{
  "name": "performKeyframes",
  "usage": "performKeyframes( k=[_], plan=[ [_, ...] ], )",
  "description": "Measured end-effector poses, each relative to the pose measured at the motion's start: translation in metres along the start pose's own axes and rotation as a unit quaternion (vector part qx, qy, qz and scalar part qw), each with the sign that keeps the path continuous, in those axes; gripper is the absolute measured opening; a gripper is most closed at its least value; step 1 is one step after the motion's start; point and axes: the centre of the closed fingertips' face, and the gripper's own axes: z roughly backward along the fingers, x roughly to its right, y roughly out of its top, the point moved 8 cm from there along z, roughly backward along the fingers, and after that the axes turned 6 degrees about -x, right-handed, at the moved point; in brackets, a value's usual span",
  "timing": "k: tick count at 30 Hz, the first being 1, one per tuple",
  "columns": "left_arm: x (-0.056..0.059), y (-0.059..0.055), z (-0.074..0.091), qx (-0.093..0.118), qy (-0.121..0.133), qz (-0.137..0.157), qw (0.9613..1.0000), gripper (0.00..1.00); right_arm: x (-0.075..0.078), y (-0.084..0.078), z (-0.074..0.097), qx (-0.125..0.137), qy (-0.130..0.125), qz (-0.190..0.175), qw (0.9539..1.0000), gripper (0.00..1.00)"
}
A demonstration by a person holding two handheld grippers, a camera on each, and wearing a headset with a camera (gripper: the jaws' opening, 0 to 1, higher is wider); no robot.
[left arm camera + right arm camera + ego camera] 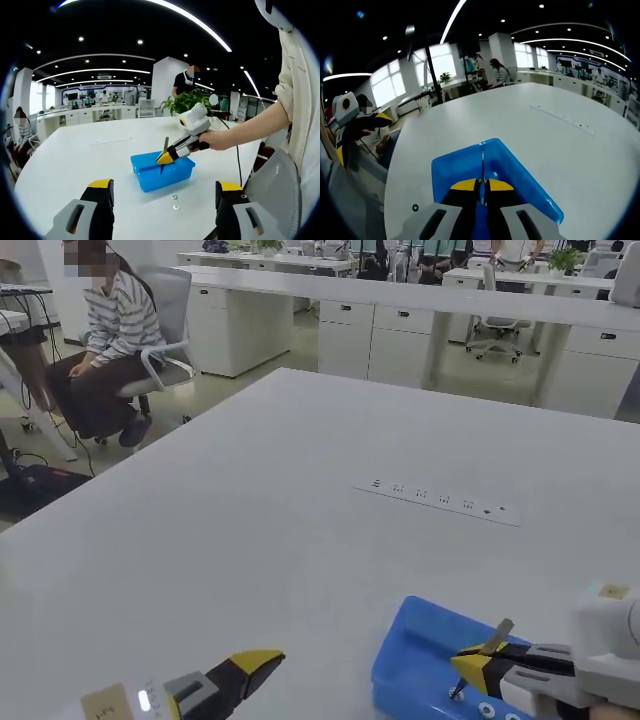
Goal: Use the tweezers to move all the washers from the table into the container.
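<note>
Head view: the right gripper (466,666), at 5 o'clock, is clamped on the tweezers (496,636), whose tips dip towards the blue container (400,665). The left gripper (262,665) sits at 7 o'clock, holding nothing. The white table (250,520) is bare but for a socket strip (440,502) at 3 o'clock. A seated person (110,340) is at 10 o'clock, with rows of white desks beyond.

Left gripper view: its own jaws stand wide apart around nothing. The tweezers point down into the container at the centre. Two washers (174,197) lie on the table at 6 o'clock, just beside the container's near wall.

Right gripper view: the jaws pinch the tweezers' handle, and the tips hang over the container's floor. I cannot tell whether they carry a washer. Another of the washers (415,207) lies on the table at 8 o'clock.

This looks like the drop-off step. The next move calls for swinging out to a loose washer and nipping its thin edge squarely.
</note>
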Motion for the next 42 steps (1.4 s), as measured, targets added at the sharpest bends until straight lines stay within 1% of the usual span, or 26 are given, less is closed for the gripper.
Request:
performKeyframes(
  k=[6,7,10,17,22,31,33,37,42],
  plan=[
    [-0.001,0.001,0.0,0.001,0.0,0.0,1.0,0.85,0.002,0.001,-0.001,0.001,0.003,-0.004,1.0,0.04],
    [-0.001,0.001,0.0,0.002,0.0,0.001,1.0,0.85,0.002,0.001,-0.001,0.002,0.007,-0.01,0.9999,0.04],
    [-0.002,0.001,0.0,0.003,0.001,0.001,1.0,0.85,0.002,0.001,0.0,0.002,0.006,-0.014,0.9999,0.04],
    [-0.002,0.001,0.0,0.004,0.001,0.002,1.0,0.84,-0.001,0.003,0.007,0.006,0.003,-0.011,0.9999,0.04],
    [-0.002,0.0,0.0,0.003,0.001,0.0,1.0,0.84,-0.003,0.008,0.015,0.015,0.0,-0.007,0.9999,0.04],
    [-0.001,-0.001,0.0,0.001,0.0,0.001,1.0,0.84,-0.013,0.02,0.026,0.037,0.002,-0.007,0.9993,0.04],
    [-0.002,-0.001,0.0,0.001,0.001,0.001,1.0,0.84,-0.019,0.024,0.029,0.047,0.005,-0.011,0.9988,0.04],
    [-0.001,-0.001,0.001,0.001,-0.001,0.002,1.0,0.83,-0.024,0.029,0.034,0.059,0.009,-0.014,0.9981,0.04],
    [0.0,-0.001,0.0,-0.001,-0.001,0.001,1.0,0.83,-0.033,0.03,0.038,0.061,0.011,-0.007,0.998,0.04]
  ],
)
